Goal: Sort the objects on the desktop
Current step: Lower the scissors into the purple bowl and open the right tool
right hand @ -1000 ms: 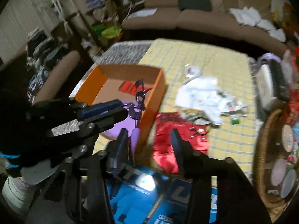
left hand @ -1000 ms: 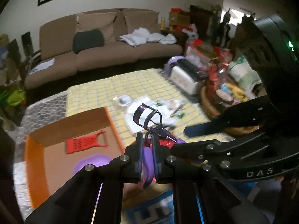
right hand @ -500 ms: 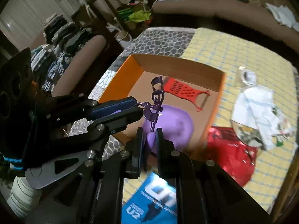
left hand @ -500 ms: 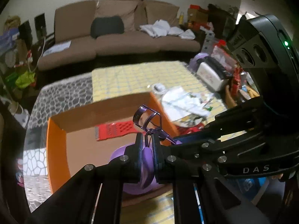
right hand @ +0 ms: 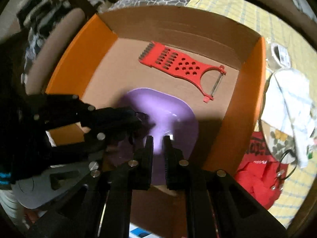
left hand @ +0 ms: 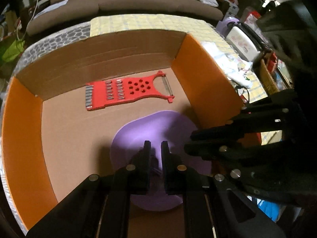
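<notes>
Both grippers hang low inside an orange cardboard box (left hand: 206, 75), over a purple bowl (left hand: 168, 127). My left gripper (left hand: 155, 144) has its jaws a narrow gap apart; something dark purple, probably the eyelash curler, sits low between them, blurred. In the right wrist view a dark purple piece (right hand: 143, 117) shows at the left gripper's tip above the bowl (right hand: 174, 119). My right gripper (right hand: 158, 138) has its jaws a narrow gap apart with nothing seen between them. A red grater-peeler (left hand: 128, 92) lies flat on the box floor behind the bowl; it also shows in the right wrist view (right hand: 182, 67).
The box (right hand: 247, 99) stands on a yellow checked tablecloth (left hand: 150, 22). To its right lie a white cloth (right hand: 291, 103), a red bag (right hand: 259, 170) and a wicker basket (left hand: 267, 77). A sofa (left hand: 118, 2) is behind the table.
Both grippers have dropped from above the box down into it, close over the purple bowl. The eyelash curler no longer stands up between the fingers. The right gripper's jaws have parted a little.
</notes>
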